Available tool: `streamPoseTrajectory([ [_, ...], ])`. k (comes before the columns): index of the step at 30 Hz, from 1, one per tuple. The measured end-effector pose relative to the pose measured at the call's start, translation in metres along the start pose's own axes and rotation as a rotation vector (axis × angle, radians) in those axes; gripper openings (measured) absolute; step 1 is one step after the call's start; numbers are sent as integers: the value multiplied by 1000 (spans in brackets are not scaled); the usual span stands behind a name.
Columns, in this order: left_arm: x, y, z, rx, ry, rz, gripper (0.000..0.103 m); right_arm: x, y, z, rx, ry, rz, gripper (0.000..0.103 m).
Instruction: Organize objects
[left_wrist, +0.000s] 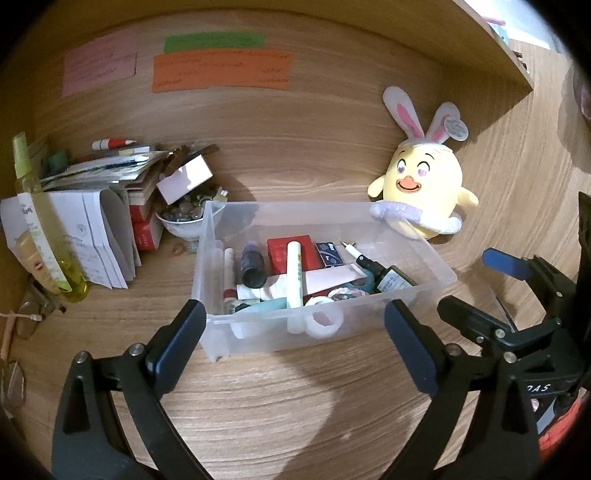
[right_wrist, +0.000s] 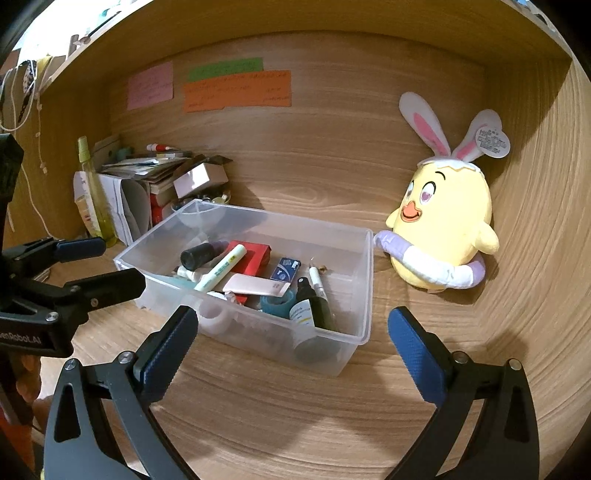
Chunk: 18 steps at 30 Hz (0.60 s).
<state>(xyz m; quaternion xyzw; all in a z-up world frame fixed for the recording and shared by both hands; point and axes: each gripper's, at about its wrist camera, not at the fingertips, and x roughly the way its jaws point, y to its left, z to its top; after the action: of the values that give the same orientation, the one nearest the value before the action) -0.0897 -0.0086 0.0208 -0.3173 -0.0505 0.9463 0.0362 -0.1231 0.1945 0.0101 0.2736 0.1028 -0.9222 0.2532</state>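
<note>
left gripper (left_wrist: 295, 328) and right gripper (right_wrist: 291, 332), both spread wide and holding nothing, flank a clear plastic bin (left_wrist: 406, 221) at 12 o'clock on the wooden counter (left_wrist: 295, 406); it holds small bottles, tubes and boxes. yellow plush chick (left_wrist: 424, 177) at 2 o'clock.

A wooden desk (left_wrist: 295, 398) with a pale grain fills the foreground, closed behind by a back panel (left_wrist: 332, 122) of the same wood and, in the right view, a side panel (right_wrist: 535, 221). A shelf (left_wrist: 491, 48) runs overhead. Pink (left_wrist: 99, 61), green (left_wrist: 214, 41) and orange (left_wrist: 221, 72) notes are stuck to the back panel; soft shadows lie on the desk.
</note>
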Motion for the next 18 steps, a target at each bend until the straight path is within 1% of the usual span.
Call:
streamPoseTrajectory([
  [8,5,2,-4,-16,19,2,98,-1,-1,0,8,-1,-5,103],
  [18,7,0,-5,-12,25,1,98,-1,-8,1,30,1,6,103],
])
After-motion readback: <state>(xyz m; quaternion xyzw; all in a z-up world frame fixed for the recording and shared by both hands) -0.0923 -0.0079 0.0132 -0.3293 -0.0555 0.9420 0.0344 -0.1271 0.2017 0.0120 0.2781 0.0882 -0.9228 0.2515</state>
